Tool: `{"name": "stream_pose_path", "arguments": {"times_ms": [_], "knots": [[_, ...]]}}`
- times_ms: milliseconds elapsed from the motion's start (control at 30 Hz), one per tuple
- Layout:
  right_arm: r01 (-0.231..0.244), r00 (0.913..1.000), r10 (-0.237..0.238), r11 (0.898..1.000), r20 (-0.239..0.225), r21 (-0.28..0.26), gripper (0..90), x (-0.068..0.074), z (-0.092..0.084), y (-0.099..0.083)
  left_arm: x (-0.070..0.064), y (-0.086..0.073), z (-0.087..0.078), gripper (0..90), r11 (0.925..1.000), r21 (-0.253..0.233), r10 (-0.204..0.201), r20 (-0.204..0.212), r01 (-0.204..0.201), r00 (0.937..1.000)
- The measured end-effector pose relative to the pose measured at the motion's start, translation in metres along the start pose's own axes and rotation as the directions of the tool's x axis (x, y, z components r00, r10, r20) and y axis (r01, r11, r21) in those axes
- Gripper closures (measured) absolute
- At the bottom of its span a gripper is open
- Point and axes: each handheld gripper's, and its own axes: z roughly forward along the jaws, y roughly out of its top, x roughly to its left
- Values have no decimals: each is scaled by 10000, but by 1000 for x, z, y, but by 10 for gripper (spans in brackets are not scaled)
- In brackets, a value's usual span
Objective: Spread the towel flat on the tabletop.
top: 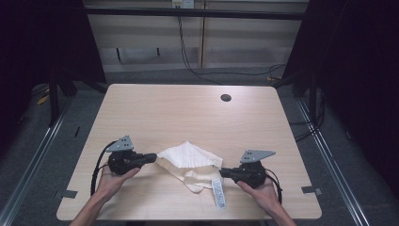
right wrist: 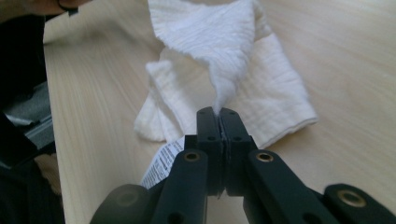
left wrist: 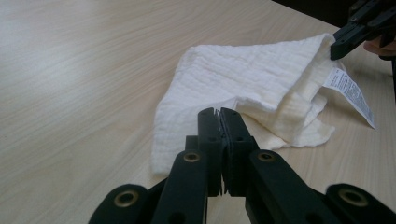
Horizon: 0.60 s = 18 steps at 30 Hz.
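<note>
The cream cloth (top: 190, 164) lies crumpled at the lower centre of the table (top: 188, 108), stretched between our two grippers, its printed label (top: 218, 192) trailing toward the bottom edge. Our left gripper (top: 151, 157) pinches its left corner, jaws closed; our right gripper (top: 223, 172) clamps the right corner likewise. Both hands rest low, pointing inward

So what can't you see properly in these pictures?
- Care label print: too small in the high view, cut off behind the right gripper in its own view.
- Cloth underside and inner folds: hidden by its top layers.
- Corner pinched by the left gripper: hidden between the shut jaws.
- The room's sides: too dark in the high view.
</note>
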Motion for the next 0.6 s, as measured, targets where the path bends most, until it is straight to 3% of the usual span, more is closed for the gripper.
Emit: {"name": "stream_pose_path", "arguments": {"times_ms": [133, 167, 300, 433, 600], "knots": [[-38, 9998, 36, 9999, -171, -132, 886, -2, -8, 9, -2, 7, 1, 883, 9995, -146, 289, 91, -288, 9995], [163, 9998, -164, 9998, -122, -70, 886, -2, -10, 12, -3, 9, 0, 883, 9993, -186, 339, 139, -337, 9993], [412, 9986, -419, 9989, -318, -217, 886, -1, -17, 27, -7, 16, -4, 883, 9982, -427, 432, 288, -419, 9987], [576, 9969, -592, 9979, -511, -312, 886, -1, -15, 37, -8, 17, -9, 883, 9979, -500, 413, 175, -404, 9990], [678, 9956, -728, 9943, -594, -818, 885, -1, -23, 50, -7, 22, -16, 883, 9974, -568, 455, 280, -438, 9986]]}}
